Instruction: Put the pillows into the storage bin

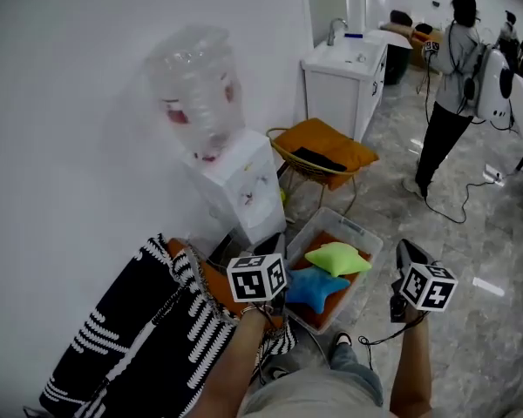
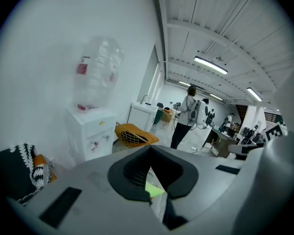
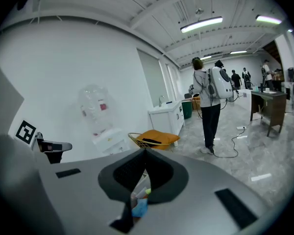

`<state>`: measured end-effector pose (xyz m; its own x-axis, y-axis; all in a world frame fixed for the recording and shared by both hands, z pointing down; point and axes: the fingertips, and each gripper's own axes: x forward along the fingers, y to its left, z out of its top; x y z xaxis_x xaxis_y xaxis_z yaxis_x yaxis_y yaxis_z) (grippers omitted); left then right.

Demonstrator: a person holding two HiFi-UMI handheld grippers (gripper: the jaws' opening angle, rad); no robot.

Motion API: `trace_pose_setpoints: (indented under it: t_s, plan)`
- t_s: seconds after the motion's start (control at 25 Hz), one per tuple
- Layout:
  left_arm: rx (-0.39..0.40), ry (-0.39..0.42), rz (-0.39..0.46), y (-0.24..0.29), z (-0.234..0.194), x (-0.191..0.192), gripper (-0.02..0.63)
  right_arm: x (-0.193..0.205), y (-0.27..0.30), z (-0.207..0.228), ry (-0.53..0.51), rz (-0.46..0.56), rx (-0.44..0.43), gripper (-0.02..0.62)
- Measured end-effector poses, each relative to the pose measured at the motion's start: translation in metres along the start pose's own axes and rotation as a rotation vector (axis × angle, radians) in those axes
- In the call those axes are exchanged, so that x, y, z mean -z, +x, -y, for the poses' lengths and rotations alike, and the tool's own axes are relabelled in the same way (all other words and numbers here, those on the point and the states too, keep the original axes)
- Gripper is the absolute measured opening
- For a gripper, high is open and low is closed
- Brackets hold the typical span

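A white wall (image 1: 87,103) filled the upper left of the head view, and a black-and-white patterned throw (image 1: 131,338) lay across the lower left. Against the wall stood a white water dispenser (image 1: 240,181) with a clear bottle (image 1: 196,90) on top. Farther back were a white cabinet (image 1: 344,77) and, at the upper right, a person (image 1: 449,85) wearing a backpack. A wicker chair (image 1: 318,159) with an orange cushion stood between the dispenser and the cabinet. Just below centre, the clear storage bin (image 1: 353,229) sat on the floor in front of the dispenser. Inside it lay a green pillow (image 1: 338,258) and a blue pillow (image 1: 318,288), touching each other, with an orange pillow (image 1: 329,237) showing beneath them. The left gripper (image 2: 149,148) was held near the bin's left side, its jaws pressed together with nothing between them. The right gripper (image 3: 144,152), to the right of the bin, likewise had its jaws closed and empty.
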<state>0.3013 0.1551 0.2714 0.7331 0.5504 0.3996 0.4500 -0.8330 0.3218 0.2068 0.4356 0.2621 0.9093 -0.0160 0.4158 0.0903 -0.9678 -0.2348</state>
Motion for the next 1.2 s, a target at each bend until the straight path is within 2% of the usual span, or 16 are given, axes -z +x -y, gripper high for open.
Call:
trace_pose_setpoints:
  t_s: [0.36,0.6,0.92,1.2]
  plan:
    - [-0.005,-0.029,0.037,-0.021,-0.012,-0.003,0.011,-0.007,-0.003,-0.029,-0.044,0.016,-0.033,0.002]
    - [-0.013,-0.052,0.062,-0.022,-0.013,-0.008,0.011,-0.021,-0.006,-0.017,-0.09,0.058,0.038,0.0]
    - [-0.011,-0.074,0.075,-0.017,-0.01,-0.011,0.011,-0.022,-0.005,-0.017,-0.078,0.059,0.013,0.0]
    - [-0.006,-0.101,0.081,-0.015,-0.01,-0.011,0.011,-0.027,-0.006,-0.013,-0.089,0.069,0.025,0.0]
